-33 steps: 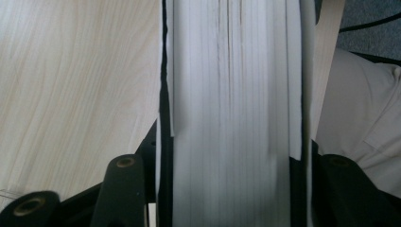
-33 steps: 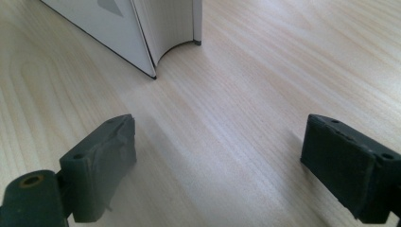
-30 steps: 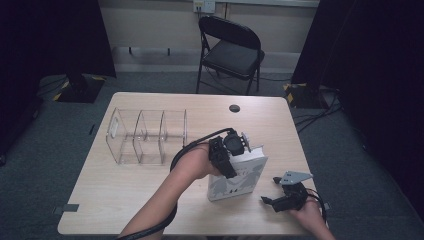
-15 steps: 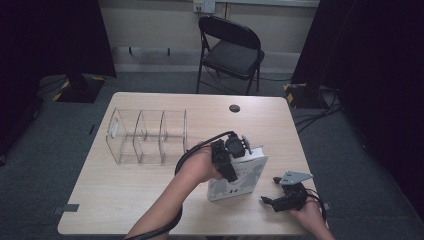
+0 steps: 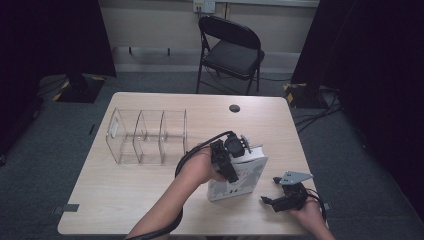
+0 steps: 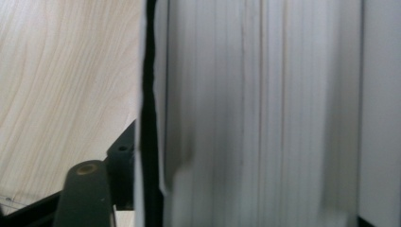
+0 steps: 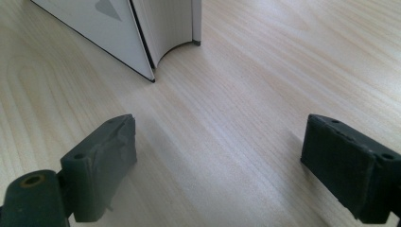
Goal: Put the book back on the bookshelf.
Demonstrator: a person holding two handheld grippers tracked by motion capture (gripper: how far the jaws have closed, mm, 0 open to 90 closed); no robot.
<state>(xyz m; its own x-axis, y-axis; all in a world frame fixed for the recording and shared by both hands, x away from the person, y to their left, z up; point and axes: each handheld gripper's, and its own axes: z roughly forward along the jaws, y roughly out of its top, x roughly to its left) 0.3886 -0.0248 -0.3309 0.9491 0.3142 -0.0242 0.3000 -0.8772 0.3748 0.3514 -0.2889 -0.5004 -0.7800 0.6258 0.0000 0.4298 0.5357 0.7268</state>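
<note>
A thick white book point(image 5: 240, 177) stands on its edge on the wooden table point(image 5: 150, 190), right of the middle. My left gripper point(image 5: 232, 155) sits over its top, pointing down. In the left gripper view the book's page block point(image 6: 260, 113) stands between the jaws, and one finger point(image 6: 85, 194) lies just outside the black-edged cover. These jaws have just been opening, with the book still between them. My right gripper point(image 5: 270, 192) rests open near the table's front right, its jaws point(image 7: 217, 161) wide apart over bare wood and aimed at the book's lower corner point(image 7: 118, 28).
A clear acrylic organizer point(image 5: 145, 135) with three compartments stands at the table's left middle. A small black disc point(image 5: 234, 108) lies near the far edge. A black folding chair point(image 5: 230, 50) stands beyond the table. The front edge is close behind the right gripper.
</note>
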